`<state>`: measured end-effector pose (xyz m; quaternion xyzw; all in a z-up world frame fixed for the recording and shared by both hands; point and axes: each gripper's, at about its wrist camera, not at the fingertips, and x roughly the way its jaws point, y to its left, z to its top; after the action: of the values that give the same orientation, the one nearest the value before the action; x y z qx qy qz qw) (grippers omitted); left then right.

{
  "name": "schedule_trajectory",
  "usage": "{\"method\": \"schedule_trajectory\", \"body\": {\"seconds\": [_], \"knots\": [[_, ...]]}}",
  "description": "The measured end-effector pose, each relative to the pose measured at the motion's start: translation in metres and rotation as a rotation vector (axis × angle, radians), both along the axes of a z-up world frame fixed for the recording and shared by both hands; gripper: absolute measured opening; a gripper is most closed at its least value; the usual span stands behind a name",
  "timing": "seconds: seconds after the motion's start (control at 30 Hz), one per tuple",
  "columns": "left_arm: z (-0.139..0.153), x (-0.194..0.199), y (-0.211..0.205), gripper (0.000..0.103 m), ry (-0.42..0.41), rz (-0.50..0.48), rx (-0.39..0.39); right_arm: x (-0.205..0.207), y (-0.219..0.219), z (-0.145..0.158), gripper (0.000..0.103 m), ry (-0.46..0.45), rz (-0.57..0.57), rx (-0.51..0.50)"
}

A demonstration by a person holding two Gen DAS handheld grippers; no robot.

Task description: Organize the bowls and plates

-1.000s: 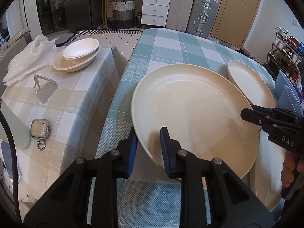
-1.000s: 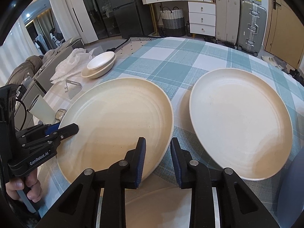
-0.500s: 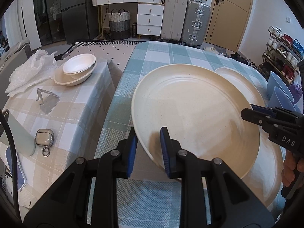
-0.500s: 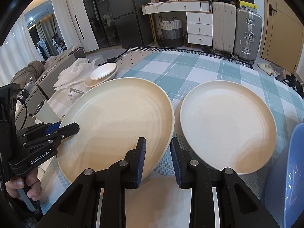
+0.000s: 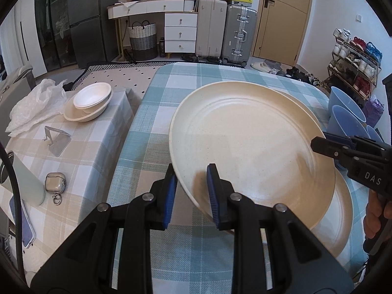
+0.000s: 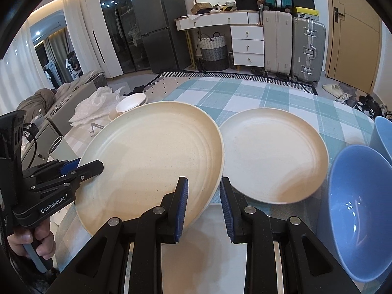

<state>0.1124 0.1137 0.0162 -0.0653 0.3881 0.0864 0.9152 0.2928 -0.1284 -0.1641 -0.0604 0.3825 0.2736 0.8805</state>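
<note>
Since a second earlier, both grippers had carried the plate (image 5: 250,147) up and across the table (image 5: 156,137), so that it now hung partly over the second plate (image 6: 272,154) instead of beside it. It was clear of the cloth, tilted, with a third plate (image 6: 203,242) lying below it. The left gripper (image 5: 192,191) was clamped on the plate's near left rim, the right gripper (image 6: 203,208) on the opposite rim, each with fingers narrowed onto the edge. The plate looked stiff, light and smooth, probably slippery and apt to chip, so opposed rim grips seemed the right hold. Both grippers pointed forward and steeply down. Blue bowls (image 6: 355,215) stood just right of the plates.
</note>
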Motion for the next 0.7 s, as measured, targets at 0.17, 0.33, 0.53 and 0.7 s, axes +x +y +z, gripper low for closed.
{"method": "schedule_trajectory", "body": {"seconds": [0.17, 0.33, 0.53, 0.7], "knots": [[0.005, -0.006, -0.023, 0.022, -0.007, -0.031, 0.012, -0.008, -0.018, 0.004, 0.028, -0.008, -0.023, 0.014], [0.008, -0.012, -0.044, 0.022, -0.011, -0.056, 0.020, -0.018, -0.036, 0.007, 0.028, -0.016, -0.048, 0.026], [0.005, -0.015, -0.064, 0.022, -0.001, -0.090, 0.023, -0.029, -0.059, 0.009, 0.028, -0.018, -0.073, 0.041], [0.000, -0.018, -0.079, 0.022, 0.009, -0.113, 0.021, -0.039, -0.076, 0.008, 0.028, -0.017, -0.097, 0.036]]}}
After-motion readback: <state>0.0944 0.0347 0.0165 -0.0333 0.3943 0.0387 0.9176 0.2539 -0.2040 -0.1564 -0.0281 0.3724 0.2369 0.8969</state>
